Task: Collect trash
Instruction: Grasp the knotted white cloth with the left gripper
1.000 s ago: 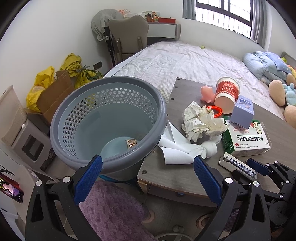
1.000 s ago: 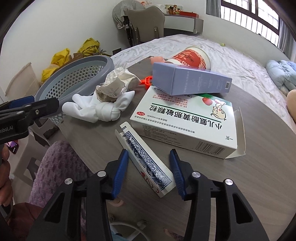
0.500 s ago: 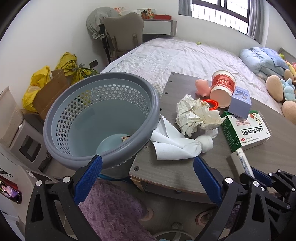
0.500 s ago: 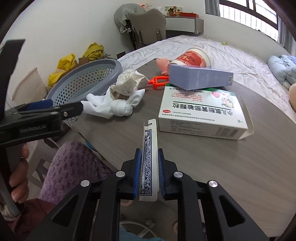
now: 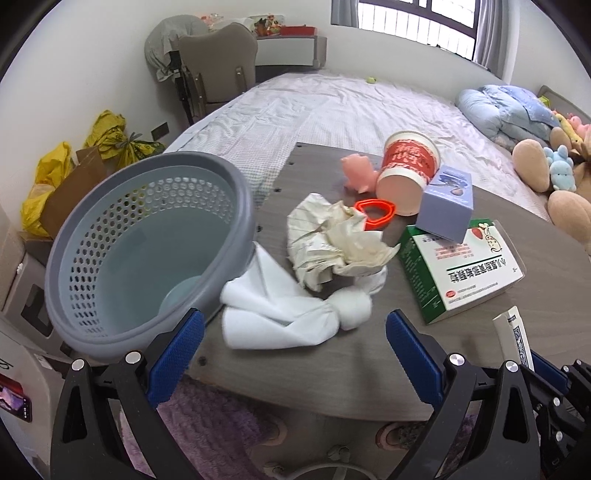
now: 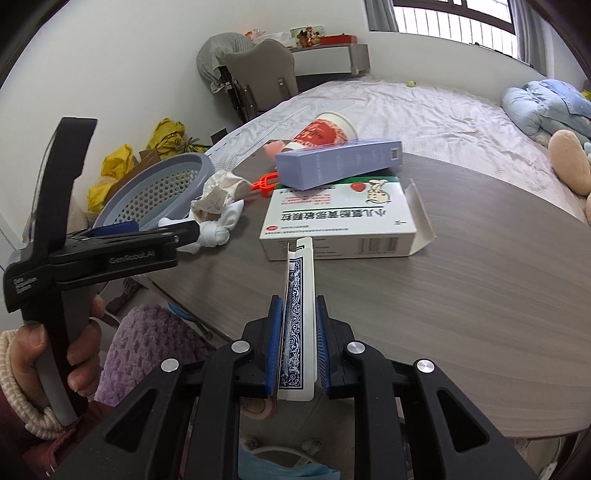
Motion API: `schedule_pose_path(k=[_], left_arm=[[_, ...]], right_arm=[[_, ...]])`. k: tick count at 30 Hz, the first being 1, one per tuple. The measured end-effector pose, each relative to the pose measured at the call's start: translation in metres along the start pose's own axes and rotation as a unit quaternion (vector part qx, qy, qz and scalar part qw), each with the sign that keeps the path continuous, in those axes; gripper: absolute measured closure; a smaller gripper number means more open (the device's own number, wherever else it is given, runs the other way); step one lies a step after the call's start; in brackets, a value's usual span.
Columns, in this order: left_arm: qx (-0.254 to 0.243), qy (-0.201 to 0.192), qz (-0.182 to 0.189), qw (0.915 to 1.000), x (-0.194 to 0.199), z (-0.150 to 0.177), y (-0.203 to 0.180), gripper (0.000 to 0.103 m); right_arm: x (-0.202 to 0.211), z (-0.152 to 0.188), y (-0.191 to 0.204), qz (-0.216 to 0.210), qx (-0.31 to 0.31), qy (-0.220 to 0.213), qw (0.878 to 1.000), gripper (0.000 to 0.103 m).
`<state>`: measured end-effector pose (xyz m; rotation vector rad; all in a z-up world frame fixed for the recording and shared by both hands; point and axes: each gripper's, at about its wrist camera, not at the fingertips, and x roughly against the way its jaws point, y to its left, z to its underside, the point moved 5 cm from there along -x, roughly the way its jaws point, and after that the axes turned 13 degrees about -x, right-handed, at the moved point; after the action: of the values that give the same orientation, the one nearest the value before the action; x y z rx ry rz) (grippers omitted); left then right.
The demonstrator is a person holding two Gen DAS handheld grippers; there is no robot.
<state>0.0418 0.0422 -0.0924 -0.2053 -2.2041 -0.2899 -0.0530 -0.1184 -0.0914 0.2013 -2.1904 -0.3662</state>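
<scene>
Playing-card box (image 6: 298, 317) now clamped on edge in right tongs (image 6: 298, 354), lifted clear of the counter (image 6: 461, 295); a second ago it lay flat beside the medicine box (image 6: 343, 221) with the tongs only straddling it. Pick looks done, carry to the grey basket (image 5: 147, 251) likely next. Left tongs (image 5: 291, 350) wide, holding nothing, hovering over white cloth (image 5: 288, 314) and crumpled paper (image 5: 332, 240); view has shifted toward the counter.

Bright window (image 5: 413, 14) daylight, soft shadows, sharp focus, heavy fisheye edge-warping.
</scene>
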Motion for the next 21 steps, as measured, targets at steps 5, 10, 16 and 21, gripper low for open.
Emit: schedule_pose_path(k=[5, 10, 16, 21], left_arm=[[0.007, 0.003, 0.007, 1.0000, -0.014, -0.006, -0.013, 0.007], [0.012, 0.009, 0.010, 0.9998, -0.024, -0.008, -0.020, 0.022], [0.009, 0.021, 0.027, 0.9994, -0.032, -0.003, -0.022, 0.055], [0.007, 0.023, 0.042, 0.9988, -0.025, 0.000, -0.022, 0.068]], right_arm=[[0.007, 0.000, -0.014, 0.000, -0.017, -0.007, 1.000, 0.086], [0.011, -0.001, -0.025, 0.002, -0.032, -0.013, 0.999, 0.086], [0.012, -0.001, -0.031, 0.004, -0.039, -0.015, 0.999, 0.086], [0.015, -0.001, -0.029, 0.003, -0.038, -0.020, 0.999, 0.086]])
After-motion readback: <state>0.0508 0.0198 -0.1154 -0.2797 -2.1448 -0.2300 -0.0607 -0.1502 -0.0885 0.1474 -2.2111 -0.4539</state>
